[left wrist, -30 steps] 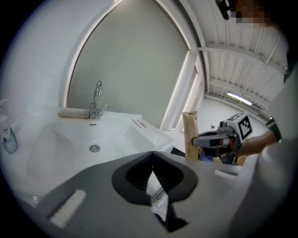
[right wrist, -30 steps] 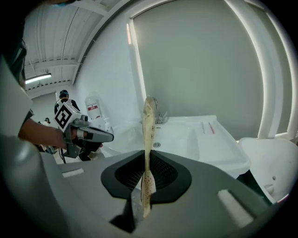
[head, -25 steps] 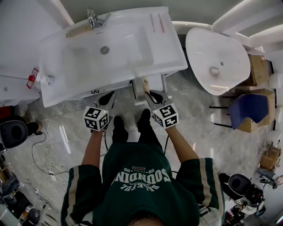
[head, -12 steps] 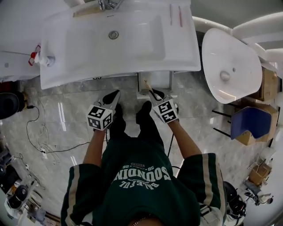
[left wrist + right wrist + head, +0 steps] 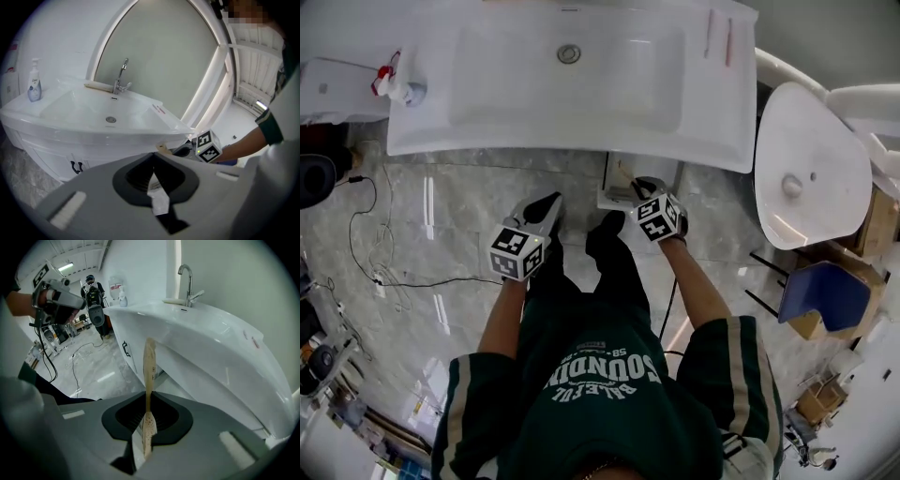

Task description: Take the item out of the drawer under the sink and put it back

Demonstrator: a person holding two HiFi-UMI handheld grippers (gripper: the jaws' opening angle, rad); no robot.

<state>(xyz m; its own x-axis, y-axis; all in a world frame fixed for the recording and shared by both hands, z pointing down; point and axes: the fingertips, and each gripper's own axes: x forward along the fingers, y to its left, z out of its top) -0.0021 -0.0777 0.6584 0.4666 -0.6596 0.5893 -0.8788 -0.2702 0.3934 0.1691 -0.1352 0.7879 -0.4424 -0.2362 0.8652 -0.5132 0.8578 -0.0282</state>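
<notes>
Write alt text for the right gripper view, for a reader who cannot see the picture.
The right gripper is shut on a thin wooden item, seen edge on, which sticks up from between the jaws. Behind it a white sink with a chrome faucet fills the right side of the frame, and a grey floor with cables lies at the left.

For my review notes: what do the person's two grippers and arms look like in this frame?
Both the left gripper and the right gripper have grey shells with black inner pads that taper to a point. Each carries a white cube with black square markers. The person wears a dark green shirt with white lettering. Its short sleeves have cream stripes.
</notes>
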